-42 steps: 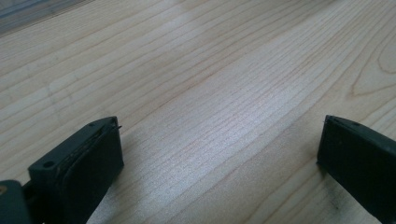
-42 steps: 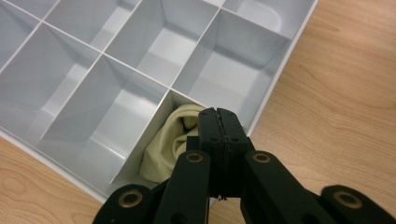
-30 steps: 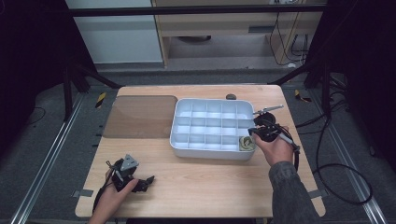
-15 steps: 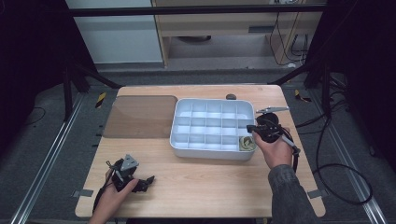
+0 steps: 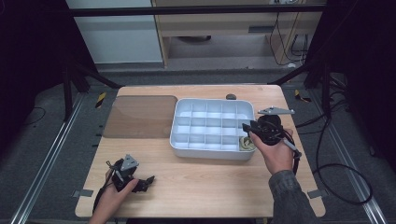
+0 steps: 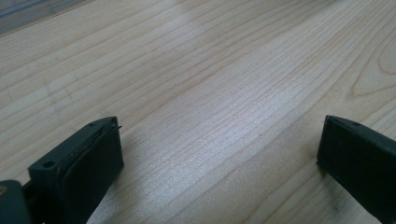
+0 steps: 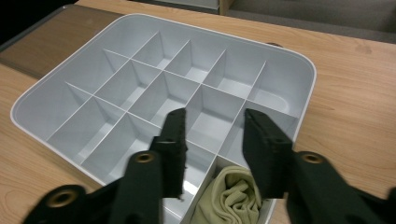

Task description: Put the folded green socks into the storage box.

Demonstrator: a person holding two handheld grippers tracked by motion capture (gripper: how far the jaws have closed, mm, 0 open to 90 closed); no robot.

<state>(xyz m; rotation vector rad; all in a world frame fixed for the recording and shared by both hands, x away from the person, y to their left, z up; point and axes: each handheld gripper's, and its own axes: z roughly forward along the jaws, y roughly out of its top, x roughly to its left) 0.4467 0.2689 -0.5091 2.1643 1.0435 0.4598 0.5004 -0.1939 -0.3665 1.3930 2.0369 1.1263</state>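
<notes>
A white compartment tray (image 5: 210, 154) (image 7: 28, 100) stands on the right half of the wooden table. A crumpled olive-green cloth (image 5: 246, 143) (image 7: 231, 198) lies in its near right corner compartment. My right gripper (image 5: 246, 127) (image 7: 214, 116) hovers just above that corner and points across the tray. Its jaws have just been opening; they stand apart with nothing between them, and the cloth lies below them. My left gripper (image 5: 148, 180) (image 6: 219, 135) rests low over bare wood at the table's near left, open and empty.
A brown translucent sheet (image 5: 140, 115) lies flat to the left of the tray. A small dark object (image 5: 231, 97) sits behind the tray near the table's far edge. Cables trail off the table's right side.
My right gripper has lifted slightly above the tray's corner compartment and its jaws have parted. The cloth stays in the compartment. The left hand has not moved.
</notes>
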